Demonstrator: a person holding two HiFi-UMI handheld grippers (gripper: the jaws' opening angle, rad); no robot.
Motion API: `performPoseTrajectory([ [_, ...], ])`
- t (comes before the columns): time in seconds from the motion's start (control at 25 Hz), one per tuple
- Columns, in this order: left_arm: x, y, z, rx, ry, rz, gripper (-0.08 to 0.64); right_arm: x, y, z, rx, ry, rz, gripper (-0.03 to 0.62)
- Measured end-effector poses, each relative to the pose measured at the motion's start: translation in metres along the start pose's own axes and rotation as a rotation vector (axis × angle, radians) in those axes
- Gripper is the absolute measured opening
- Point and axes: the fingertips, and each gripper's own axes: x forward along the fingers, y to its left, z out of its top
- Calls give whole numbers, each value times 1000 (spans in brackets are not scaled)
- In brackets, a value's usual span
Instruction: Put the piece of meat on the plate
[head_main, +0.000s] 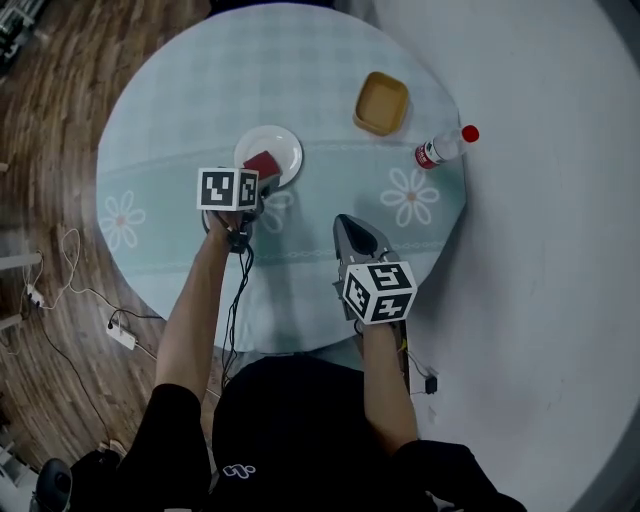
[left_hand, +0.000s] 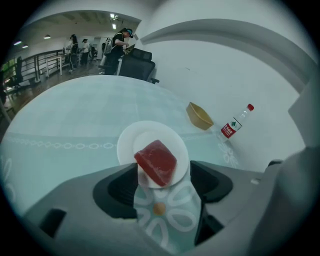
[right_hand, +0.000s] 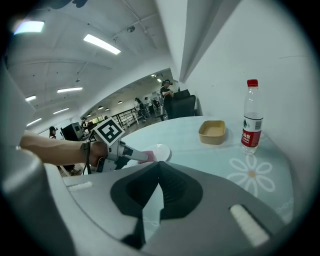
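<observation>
The piece of meat (left_hand: 156, 162), a red block, lies on the near part of the small white plate (left_hand: 150, 131). My left gripper (left_hand: 162, 169) hovers over it with its jaws spread wide, one on each side of the meat, neither pad pressing on it. In the head view the meat (head_main: 262, 162) sits on the plate (head_main: 282, 143) just past the left gripper (head_main: 262, 181). My right gripper (head_main: 346, 221) is shut and empty, low over the table to the right of the plate. The right gripper view shows the shut right gripper (right_hand: 159, 164) and, beyond it, the left gripper (right_hand: 131, 155) at the plate (right_hand: 161, 150).
A tan square bowl (head_main: 381, 102) stands at the back right of the round table (head_main: 180, 90). A water bottle with a red cap (head_main: 444, 146) lies near the table's right edge. Cables run over the wooden floor (head_main: 60, 290) at the left.
</observation>
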Motion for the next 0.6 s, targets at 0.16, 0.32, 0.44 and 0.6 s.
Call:
performPoseTrajectory([
  [0.16, -40, -18, 16, 6, -127, 80, 261, -9, 10, 22, -42, -37, 77, 11],
  [0.32, -106, -65, 42, -25, -403, 104, 35, -24, 10, 36, -51, -84, 152, 11],
  [0.44, -164, -110, 51, 8, -628, 92, 2, -41, 20, 64, -35, -209, 279, 11],
  [0.6, -212, -159, 38, 33, -793, 141, 2, -64, 36, 99, -117, -322, 361, 11],
])
